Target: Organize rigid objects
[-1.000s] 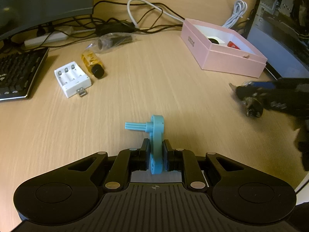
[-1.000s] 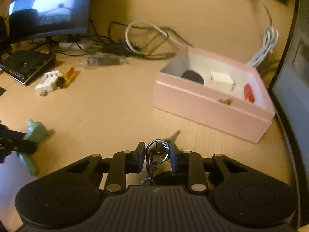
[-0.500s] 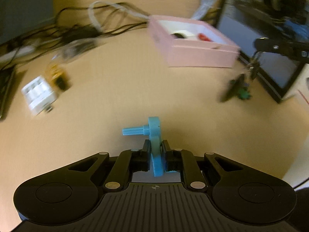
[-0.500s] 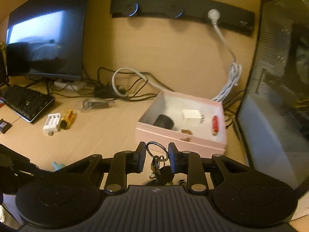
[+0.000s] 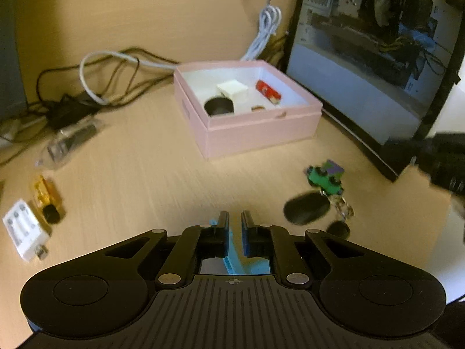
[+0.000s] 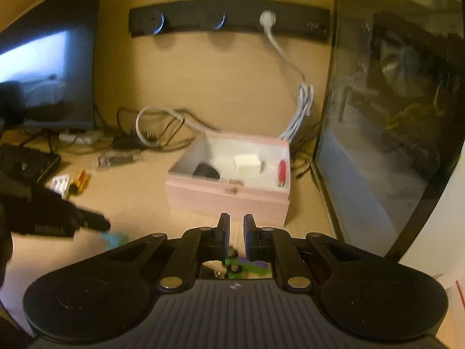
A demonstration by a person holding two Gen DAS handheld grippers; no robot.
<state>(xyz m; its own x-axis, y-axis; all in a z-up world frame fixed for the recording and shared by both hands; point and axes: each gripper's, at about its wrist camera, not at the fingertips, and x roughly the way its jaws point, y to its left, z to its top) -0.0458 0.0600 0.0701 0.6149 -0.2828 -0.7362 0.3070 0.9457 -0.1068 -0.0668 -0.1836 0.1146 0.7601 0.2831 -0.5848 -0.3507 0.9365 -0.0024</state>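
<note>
Both sides just rose twd pink box: left fingers pinch blue part; right fingers shut, keychain hold unclear.

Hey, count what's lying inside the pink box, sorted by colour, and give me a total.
Black round thing: 1
White cube: 1
Red piece: 1
Small brown bit: 1
Total: 4

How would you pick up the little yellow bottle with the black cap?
Grip the small yellow bottle with the black cap across its yellow body, coming down from above. It lies on its side on the wooden desk, and the white battery charger sits close beside it, so close across its narrow width carefully.
</note>
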